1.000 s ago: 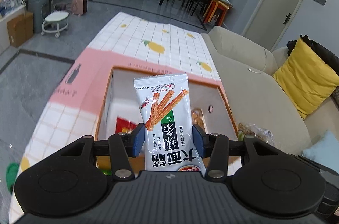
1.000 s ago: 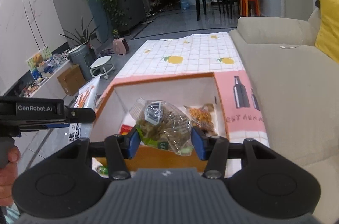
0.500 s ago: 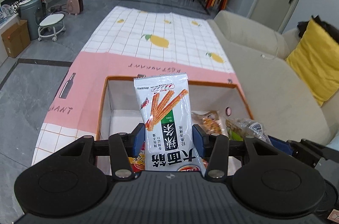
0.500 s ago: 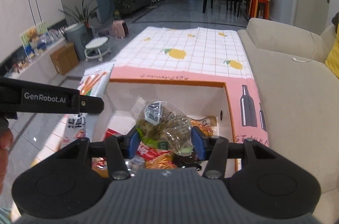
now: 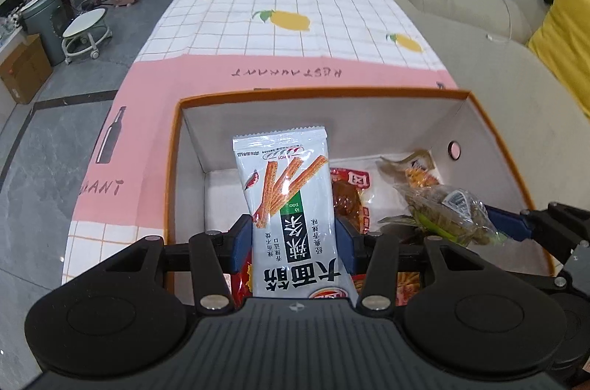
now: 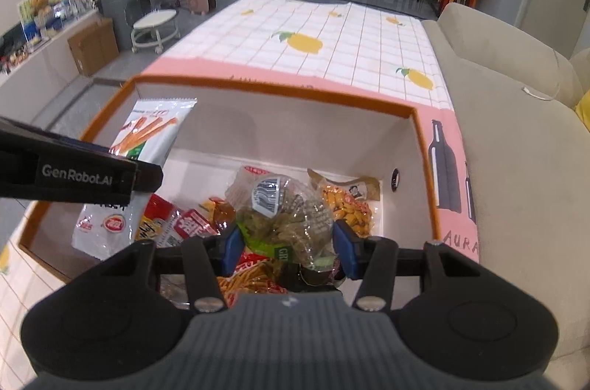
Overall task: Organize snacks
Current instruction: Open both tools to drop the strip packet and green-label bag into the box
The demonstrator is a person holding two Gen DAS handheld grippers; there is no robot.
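Both tongs have dropped from above the rim into the orange-edged box [image 5: 173,168]. The left tongs [image 5: 293,238] clamp the white spicy-stick packet [image 5: 287,190]; the right tongs [image 6: 287,242] clamp the clear green-snack bag [image 6: 284,209]. Release looks due, adding two snacks to the pile.

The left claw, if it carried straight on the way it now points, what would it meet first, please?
Probably the bare white floor of the orange-rimmed box, just ahead of the white snack packet that the left claw grips; depth is uncertain.
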